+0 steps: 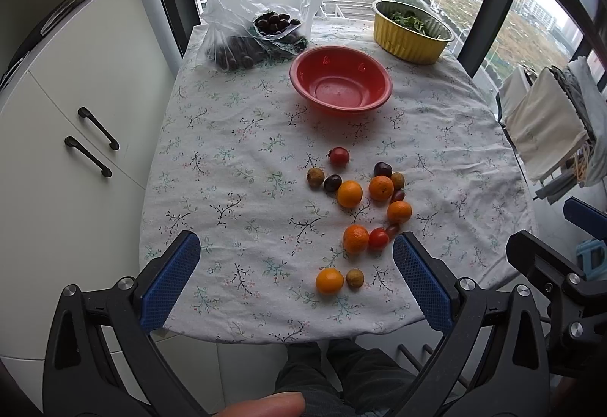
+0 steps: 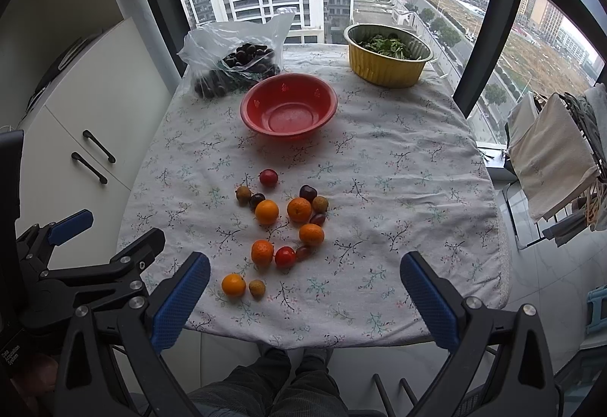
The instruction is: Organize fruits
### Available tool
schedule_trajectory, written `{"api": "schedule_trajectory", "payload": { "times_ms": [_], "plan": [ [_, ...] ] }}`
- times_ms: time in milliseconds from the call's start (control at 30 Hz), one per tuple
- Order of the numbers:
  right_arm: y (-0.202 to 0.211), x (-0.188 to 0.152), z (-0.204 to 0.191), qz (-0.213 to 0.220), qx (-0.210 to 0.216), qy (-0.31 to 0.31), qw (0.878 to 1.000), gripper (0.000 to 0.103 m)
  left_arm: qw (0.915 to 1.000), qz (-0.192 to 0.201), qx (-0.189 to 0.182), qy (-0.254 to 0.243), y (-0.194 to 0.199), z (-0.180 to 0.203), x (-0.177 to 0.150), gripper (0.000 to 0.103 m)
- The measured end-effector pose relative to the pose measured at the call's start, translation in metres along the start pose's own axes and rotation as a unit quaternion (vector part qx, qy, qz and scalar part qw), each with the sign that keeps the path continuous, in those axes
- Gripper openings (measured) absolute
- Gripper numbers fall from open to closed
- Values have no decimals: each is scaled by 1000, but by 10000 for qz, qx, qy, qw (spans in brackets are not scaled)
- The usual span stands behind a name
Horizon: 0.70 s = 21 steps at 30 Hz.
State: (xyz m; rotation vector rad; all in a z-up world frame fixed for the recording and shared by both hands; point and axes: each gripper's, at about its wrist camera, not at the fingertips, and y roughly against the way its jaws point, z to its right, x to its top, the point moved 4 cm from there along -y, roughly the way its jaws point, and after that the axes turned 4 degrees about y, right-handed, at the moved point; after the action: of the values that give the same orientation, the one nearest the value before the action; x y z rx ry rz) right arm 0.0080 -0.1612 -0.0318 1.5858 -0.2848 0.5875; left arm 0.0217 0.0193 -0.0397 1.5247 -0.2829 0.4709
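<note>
Several small fruits lie loose on the flowered tablecloth (image 1: 235, 189): orange mandarins (image 1: 349, 193) (image 2: 266, 212), red tomatoes (image 1: 338, 155) (image 2: 268, 177), dark cherries (image 1: 382, 169) (image 2: 308, 192) and brown longans (image 1: 355, 278) (image 2: 257, 288). Behind them stands an empty red bowl (image 1: 340, 79) (image 2: 288, 106). My left gripper (image 1: 296, 273) hangs open above the table's near edge, nothing between its blue pads. Beside it, my right gripper (image 2: 305, 284) is open too, over the near edge to the right of the fruits.
A clear plastic bag of dark fruit (image 1: 242, 34) (image 2: 231, 64) sits at the back left. At the back right is a yellow foil pan of greens (image 1: 411, 30) (image 2: 387, 55). A white cabinet (image 1: 68, 136) stands left, a drying rack with cloths (image 2: 554, 159) right. The person's legs (image 2: 273, 386) show below the table.
</note>
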Motion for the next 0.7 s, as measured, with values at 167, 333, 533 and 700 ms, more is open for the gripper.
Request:
{"api": "schedule_trajectory", "payload": {
  "times_ms": [167,333,533,700],
  "plan": [
    [0,0,0,-7,-5,-5,10000,102,10000,-9,3,-7,-2,3,-1,103],
    [-1,-1,0,-17,-7,-10,10000,102,10000,-29,-6,-36,-5,4,-3,103],
    [-5,-8,-1,-54,-11,-61,10000,102,9999,-70,-11,-82,-9,3,-3,103],
    [-7,-7,-2,-138,-18,-114,9998,102,9998,-122,-87,-106,-18,-9,-4,103]
  ]
}}
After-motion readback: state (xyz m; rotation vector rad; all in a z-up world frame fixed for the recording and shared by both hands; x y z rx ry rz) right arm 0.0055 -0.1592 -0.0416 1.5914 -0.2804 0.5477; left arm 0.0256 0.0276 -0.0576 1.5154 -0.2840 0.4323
